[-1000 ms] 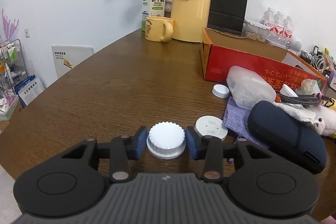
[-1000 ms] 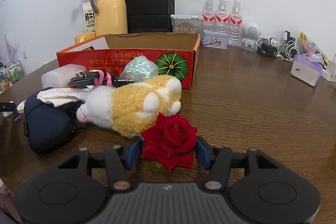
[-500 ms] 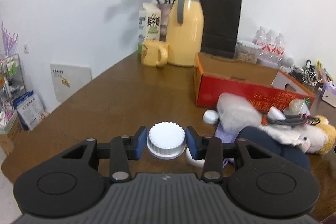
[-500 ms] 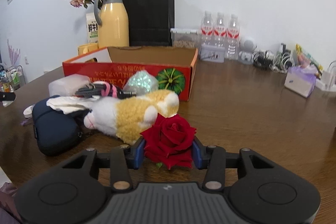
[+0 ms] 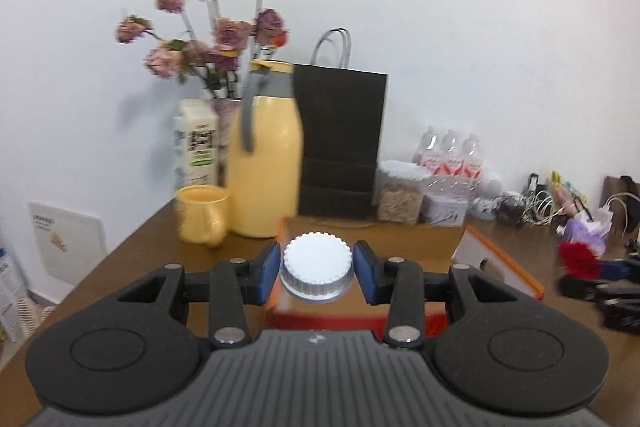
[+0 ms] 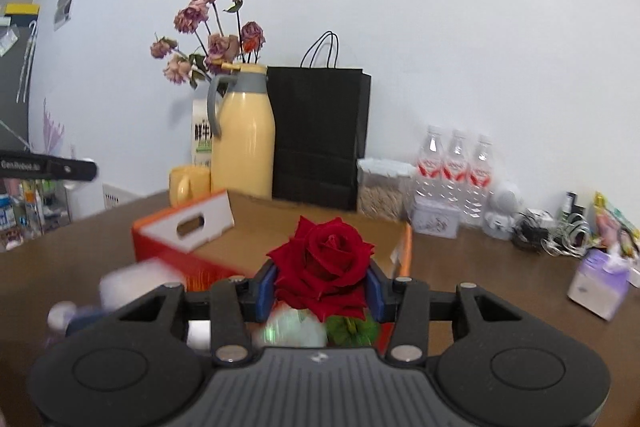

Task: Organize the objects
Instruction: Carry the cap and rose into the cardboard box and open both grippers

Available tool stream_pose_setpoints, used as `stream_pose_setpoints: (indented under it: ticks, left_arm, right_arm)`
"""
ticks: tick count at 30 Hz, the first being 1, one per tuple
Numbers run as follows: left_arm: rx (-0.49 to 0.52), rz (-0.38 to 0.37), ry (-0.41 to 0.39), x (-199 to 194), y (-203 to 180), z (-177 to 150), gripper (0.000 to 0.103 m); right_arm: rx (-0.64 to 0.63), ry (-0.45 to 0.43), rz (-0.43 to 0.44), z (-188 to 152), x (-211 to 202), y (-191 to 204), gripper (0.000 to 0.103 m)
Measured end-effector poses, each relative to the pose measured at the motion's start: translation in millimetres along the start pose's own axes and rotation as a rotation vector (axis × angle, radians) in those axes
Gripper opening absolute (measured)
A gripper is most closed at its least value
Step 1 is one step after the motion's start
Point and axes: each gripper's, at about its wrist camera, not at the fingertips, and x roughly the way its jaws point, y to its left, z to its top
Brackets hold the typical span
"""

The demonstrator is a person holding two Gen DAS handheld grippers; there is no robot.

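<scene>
The open top of the orange box lay clear straight ahead, its cardboard floor bare. Behind it the back of the table was walled off by a yellow jug, a black paper bag, a jar of grain and three water bottles. A yellow mug stood just beside the jug (left of the box). To the right, tangled cables and a tissue pack crowded the edge; between them and the box the wood was bare.
</scene>
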Motion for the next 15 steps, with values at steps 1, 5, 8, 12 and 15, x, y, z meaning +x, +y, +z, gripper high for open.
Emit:
stream_pose_setpoints:
  ticks: [1,5,8,12,15]
  left_arm:
    - [-0.003,-0.012,0.006,10,-5,2,0.041]
    - [-0.005,-0.025,0.053,60,-25,5,0.041]
    - [-0.011,-0.005,0.090,93,-37,0,0.041]
    - [-0.050,0.072,0.143,136,-42,-12,0.041]
    - [-0.029,0.060,0.207,147,-42,-22,0.041]
  right_arm:
    - [0.007,0.003,0.004,6,13,0,0.043]
    - [0.044,0.050,0.016,15,67,-1,0.043]
    - [0.080,0.115,0.025,10,104,-3,0.043]
    - [0.128,0.203,0.009,-1,142,-6,0.043]
    - [0.139,0.222,0.012,-6,147,-8,0.043]
